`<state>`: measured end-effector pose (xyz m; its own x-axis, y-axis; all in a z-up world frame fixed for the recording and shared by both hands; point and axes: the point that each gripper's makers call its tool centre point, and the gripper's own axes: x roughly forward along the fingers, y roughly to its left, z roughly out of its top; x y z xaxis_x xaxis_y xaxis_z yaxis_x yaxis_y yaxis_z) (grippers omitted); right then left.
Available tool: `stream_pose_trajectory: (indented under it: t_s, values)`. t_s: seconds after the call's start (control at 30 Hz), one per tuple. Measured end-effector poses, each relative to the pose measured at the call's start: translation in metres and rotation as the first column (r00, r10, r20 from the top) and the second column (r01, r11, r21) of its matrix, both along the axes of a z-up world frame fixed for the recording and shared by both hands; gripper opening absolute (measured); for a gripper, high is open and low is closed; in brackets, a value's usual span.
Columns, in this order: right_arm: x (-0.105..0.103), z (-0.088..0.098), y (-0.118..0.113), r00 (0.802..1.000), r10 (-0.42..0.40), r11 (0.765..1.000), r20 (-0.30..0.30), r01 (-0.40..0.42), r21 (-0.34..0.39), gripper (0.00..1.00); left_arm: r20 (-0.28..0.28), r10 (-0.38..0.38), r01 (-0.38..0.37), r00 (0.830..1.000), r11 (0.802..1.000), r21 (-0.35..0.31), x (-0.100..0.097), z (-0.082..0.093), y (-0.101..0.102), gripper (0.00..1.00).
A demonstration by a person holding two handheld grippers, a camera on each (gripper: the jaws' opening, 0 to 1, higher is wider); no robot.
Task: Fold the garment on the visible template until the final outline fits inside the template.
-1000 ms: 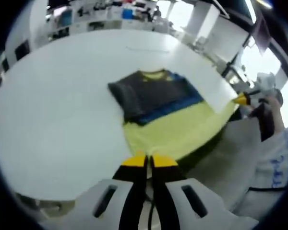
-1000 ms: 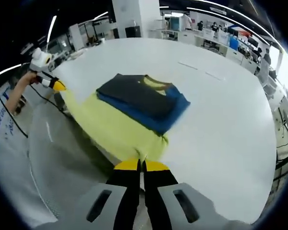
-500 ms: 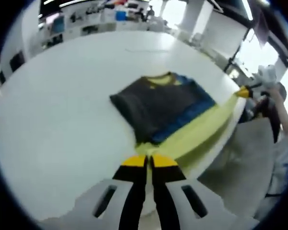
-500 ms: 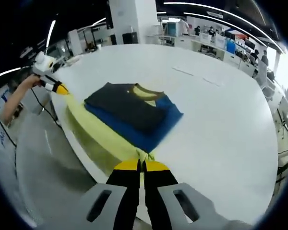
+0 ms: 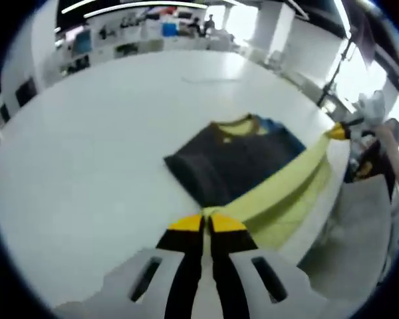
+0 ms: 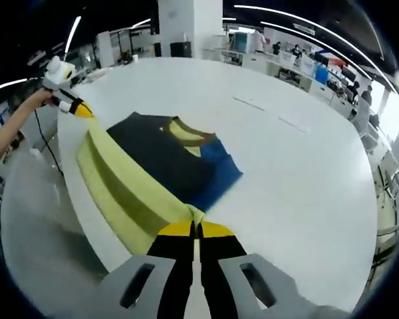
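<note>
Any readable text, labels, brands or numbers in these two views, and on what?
None can be read.
The folded garment shows yellow, blue and dark panels with no print visible.
The white table carries faint marks, too small to read.
Background shelves and desks are too blurred to read.

Matt soft cloth garment (image 6: 153, 166), smooth white table (image 6: 286, 166)

Both views look along their fingers from opposite hem corners, probably sharing the garment (image 5: 246, 166) and table (image 5: 86, 146).
</note>
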<state>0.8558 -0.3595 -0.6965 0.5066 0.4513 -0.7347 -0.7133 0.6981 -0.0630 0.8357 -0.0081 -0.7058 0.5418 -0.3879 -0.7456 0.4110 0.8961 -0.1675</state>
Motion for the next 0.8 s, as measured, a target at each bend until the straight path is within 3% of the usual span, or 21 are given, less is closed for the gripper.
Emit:
stream_pose_trajectory:
  t_s: [0.63, 0.8]
  values:
    - [0.047, 0.002, 0.001, 0.997, -0.015, 1.000, 0.072, 0.015, -0.004, 0.02, 0.057, 0.014, -0.015, 0.998, 1.000, 0.015, 0.058, 0.002, 0.002, 0.00]
    - [0.059, 0.002, 0.002, 0.997, -0.024, 1.000, 0.078, 0.024, 0.001, 0.02, 0.063, -0.007, 0.003, 0.998, 0.999, 0.055, 0.069, -0.002, 0.000, 0.00]
